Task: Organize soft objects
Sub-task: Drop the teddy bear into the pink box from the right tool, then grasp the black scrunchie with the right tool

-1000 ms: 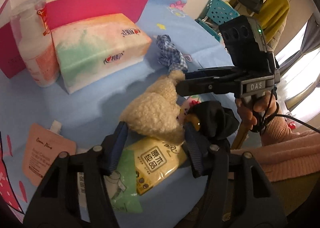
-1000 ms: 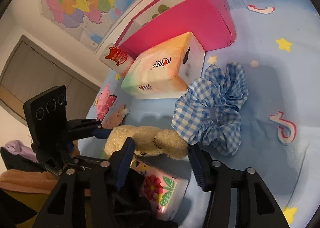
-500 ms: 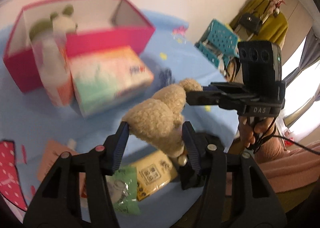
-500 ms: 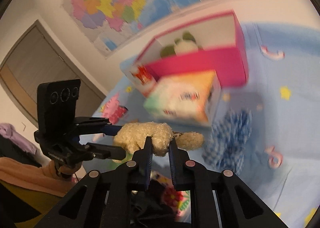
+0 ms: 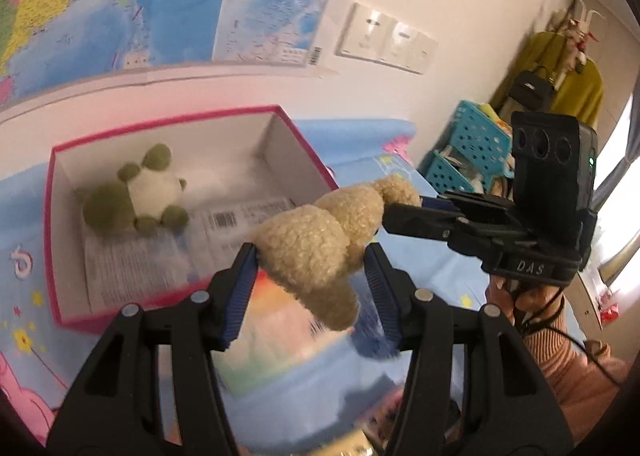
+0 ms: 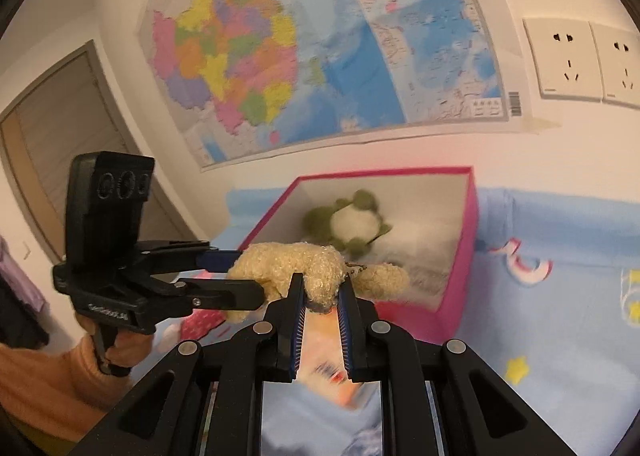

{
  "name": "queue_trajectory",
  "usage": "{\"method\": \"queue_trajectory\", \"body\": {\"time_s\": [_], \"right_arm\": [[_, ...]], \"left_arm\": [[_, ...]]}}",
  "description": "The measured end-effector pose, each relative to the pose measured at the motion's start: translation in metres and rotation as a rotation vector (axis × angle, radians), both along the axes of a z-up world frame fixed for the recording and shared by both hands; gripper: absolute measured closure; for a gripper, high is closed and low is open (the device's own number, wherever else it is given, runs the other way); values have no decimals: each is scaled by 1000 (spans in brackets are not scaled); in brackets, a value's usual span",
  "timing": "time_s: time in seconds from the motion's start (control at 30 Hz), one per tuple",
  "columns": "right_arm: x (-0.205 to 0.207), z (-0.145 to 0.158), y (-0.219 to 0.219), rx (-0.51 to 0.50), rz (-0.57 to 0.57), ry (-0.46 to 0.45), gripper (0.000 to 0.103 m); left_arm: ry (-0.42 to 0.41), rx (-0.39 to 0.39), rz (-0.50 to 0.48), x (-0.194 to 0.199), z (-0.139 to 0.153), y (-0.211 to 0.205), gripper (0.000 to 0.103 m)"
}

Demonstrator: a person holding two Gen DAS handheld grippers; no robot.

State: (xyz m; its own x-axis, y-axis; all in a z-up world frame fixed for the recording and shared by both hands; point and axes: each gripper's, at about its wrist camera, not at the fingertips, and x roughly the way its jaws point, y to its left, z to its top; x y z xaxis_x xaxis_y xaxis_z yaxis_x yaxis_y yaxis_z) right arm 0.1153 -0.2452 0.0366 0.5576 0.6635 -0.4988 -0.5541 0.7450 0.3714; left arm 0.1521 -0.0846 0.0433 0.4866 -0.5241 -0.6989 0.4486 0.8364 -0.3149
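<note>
Held in the air between both grippers, the cream plush toy (image 5: 316, 244) stretches sideways, left to right. The left gripper (image 5: 310, 268) clamps its body; the right gripper (image 6: 322, 290) pinches its narrower end. Beyond, a green-and-white plush (image 5: 136, 191) sits in the pink box (image 5: 50, 240).

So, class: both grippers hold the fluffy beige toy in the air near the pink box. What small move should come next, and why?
Probably carry the beige toy forward over the pink box. The left gripper and right gripper both grip it in mid-air, short of the box's near wall. The box is open, with free floor beside the green and white toy.
</note>
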Motion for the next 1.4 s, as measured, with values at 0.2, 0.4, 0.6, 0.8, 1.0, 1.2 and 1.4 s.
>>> {"method": "queue_trajectory", "body": {"time_s": [0.2, 0.4, 0.6, 0.8, 1.0, 1.2, 1.4], "right_arm": [[38, -11, 2, -33, -25, 27, 88], [55, -28, 5, -108, -63, 55, 85], [40, -24, -8, -119, -139, 25, 75], [8, -10, -20, -86, -113, 5, 72], [-34, -8, -20, -70, -37, 8, 55], [-76, -24, -19, -37, 54, 72, 50], [-118, -56, -1, -87, 157, 154, 42]], "left_arm": [[18, 39, 47, 36, -7, -4, 46], [66, 101, 66, 58, -27, -13, 46], [87, 135, 76, 58, -35, -12, 46], [28, 93, 32, 27, -22, -3, 46], [-47, 46, -49, -24, -5, 4, 45], [-53, 14, -119, -70, -7, 10, 45], [-8, -3, -164, -105, -28, 10, 45]]}}
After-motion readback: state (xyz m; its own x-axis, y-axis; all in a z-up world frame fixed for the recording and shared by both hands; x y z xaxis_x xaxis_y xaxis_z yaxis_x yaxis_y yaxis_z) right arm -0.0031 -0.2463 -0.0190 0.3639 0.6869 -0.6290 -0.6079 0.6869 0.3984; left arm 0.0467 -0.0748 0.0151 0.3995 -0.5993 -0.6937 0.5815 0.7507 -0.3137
